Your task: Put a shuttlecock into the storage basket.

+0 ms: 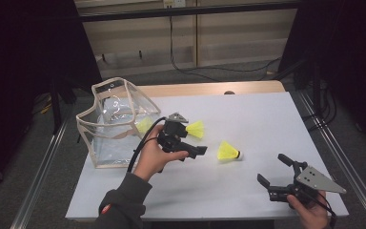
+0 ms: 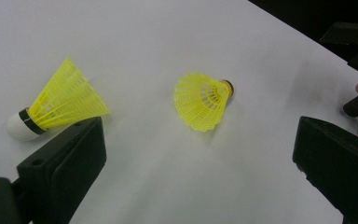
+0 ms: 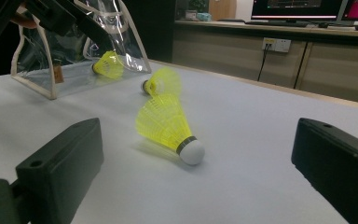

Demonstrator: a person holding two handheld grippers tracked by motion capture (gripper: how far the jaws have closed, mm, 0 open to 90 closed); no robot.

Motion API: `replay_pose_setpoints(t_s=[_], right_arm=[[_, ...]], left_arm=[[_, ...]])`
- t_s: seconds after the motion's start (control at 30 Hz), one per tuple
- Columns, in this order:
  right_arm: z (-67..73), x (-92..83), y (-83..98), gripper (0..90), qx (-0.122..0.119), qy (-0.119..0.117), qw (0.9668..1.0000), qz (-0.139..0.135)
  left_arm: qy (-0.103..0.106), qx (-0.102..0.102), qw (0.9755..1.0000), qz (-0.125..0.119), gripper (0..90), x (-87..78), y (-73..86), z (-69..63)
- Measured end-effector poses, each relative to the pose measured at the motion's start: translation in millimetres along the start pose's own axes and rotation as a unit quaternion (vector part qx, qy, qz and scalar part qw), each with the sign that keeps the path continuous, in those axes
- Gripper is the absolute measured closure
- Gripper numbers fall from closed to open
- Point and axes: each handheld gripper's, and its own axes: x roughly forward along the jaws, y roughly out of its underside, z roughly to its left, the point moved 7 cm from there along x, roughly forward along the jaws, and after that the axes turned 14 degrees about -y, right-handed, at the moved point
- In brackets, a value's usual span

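Three yellow plastic shuttlecocks are in sight. One (image 1: 144, 125) lies inside a clear bag with beige trim (image 1: 106, 136) at the table's left. A second (image 1: 196, 129) rests on the white table beside the bag, close to one jaw of my left gripper (image 1: 195, 141), which is open and holds nothing. In the left gripper view that shuttlecock (image 2: 60, 105) lies just beyond the left jaw. The third (image 1: 228, 151) lies mid-table, with its skirt (image 2: 201, 100) ahead of the left gripper. My right gripper (image 1: 271, 168) stands open at the front right, facing the third shuttlecock (image 3: 165, 123).
The white table (image 1: 248, 119) has a wooden strip along its far edge. Metal rails run along both sides at floor level. In the right gripper view, cabinets and monitors stand beyond the table. Bare table lies between the two grippers.
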Motion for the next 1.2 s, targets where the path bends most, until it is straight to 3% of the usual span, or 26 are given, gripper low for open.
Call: replay_pose_setpoints(t_s=[1.2], right_arm=[[0.2,-0.2,-0.2,2.0,-0.001,-0.002,1.0,0.0]], left_arm=[[0.007,0.005,1.0,-0.001,4.3,24.2,6.3,-11.7]])
